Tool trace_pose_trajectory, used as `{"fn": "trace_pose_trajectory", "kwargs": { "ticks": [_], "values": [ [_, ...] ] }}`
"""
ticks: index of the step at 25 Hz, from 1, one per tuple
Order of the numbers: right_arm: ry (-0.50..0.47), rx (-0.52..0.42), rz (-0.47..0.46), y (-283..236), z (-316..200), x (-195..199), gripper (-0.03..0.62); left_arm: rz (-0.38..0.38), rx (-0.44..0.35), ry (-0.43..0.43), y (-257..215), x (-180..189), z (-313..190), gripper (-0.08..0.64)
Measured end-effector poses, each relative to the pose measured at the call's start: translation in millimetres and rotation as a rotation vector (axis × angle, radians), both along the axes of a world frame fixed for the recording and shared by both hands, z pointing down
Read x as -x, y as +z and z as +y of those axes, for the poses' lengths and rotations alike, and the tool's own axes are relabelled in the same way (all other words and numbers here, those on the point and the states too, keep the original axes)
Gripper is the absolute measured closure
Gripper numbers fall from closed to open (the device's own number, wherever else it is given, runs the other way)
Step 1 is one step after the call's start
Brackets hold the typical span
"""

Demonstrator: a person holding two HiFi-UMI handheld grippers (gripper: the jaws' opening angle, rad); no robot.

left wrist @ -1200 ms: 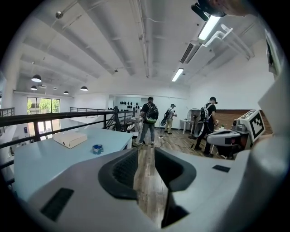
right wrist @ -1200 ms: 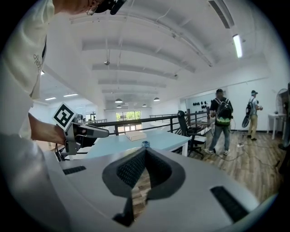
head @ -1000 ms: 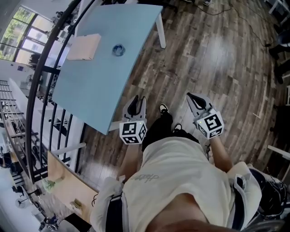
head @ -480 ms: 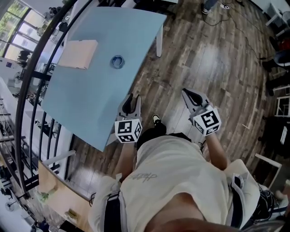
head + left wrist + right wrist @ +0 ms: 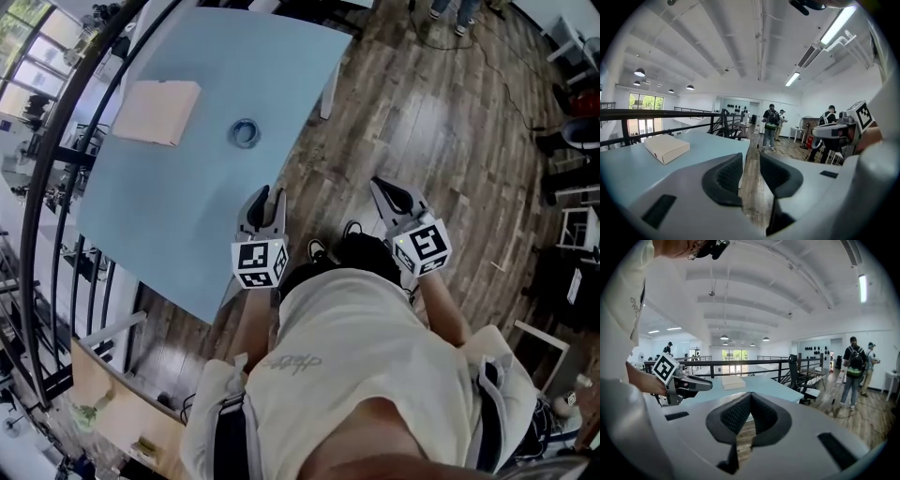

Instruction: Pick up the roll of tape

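Roll of tape (image 5: 246, 133) flat on counter (image 5: 178, 216), near cardboard box (image 5: 157, 112), well apart from both grippers. Likely light, stiff ring; best pinched across wall, one jaw through hole. Left gripper (image 5: 266, 196) slightly parted, empty. Right gripper (image 5: 386, 189) closed, empty.

Pale blue table (image 5: 178, 216); tan box (image 5: 157, 112); blue-grey roll of tape (image 5: 246, 133); brown, plank-patterned wooden floor (image 5: 450, 122).

We log a dark wood-plank floor (image 5: 450, 122) under the pale blue surface (image 5: 187, 206), with a black railing (image 5: 656, 113) alongside. White ceiling (image 5: 717, 42) with lit strip lights (image 5: 836, 26); bright windows (image 5: 644, 101) at the far end.
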State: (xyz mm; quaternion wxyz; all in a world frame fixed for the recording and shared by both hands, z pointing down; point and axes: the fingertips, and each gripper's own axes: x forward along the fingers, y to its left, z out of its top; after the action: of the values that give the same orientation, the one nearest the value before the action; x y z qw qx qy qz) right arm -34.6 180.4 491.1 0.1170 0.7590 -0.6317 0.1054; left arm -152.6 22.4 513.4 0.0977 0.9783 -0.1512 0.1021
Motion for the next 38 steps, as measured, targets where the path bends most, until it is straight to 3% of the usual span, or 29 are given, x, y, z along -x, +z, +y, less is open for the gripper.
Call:
{"fn": "trace_pose_trajectory", "kwargs": {
  "ticks": [10,23,30,38],
  "values": [
    [-0.074,-0.001,-0.042,11.3,-61.1,-41.9,0.586,-0.035,0.022,-0.065,8.4,-27.5,-39.2,0.436],
    [-0.229,-0.028,-0.144,24.1,-153.0,-162.1,0.586,-0.153,0.034,-0.207,13.5,-118.1,-98.1,0.436],
    [-0.417,-0.018,-0.105,24.3,-203.6,-205.4,0.586,-0.187,0.038,-0.355,13.2,-151.9,-125.6,0.436],
    [-0.605,-0.037,-0.128,16.6,-248.9,-195.0,0.586,-0.209,0.043,-0.499,9.0,-150.0,-139.6,0.436]
  ]
}}
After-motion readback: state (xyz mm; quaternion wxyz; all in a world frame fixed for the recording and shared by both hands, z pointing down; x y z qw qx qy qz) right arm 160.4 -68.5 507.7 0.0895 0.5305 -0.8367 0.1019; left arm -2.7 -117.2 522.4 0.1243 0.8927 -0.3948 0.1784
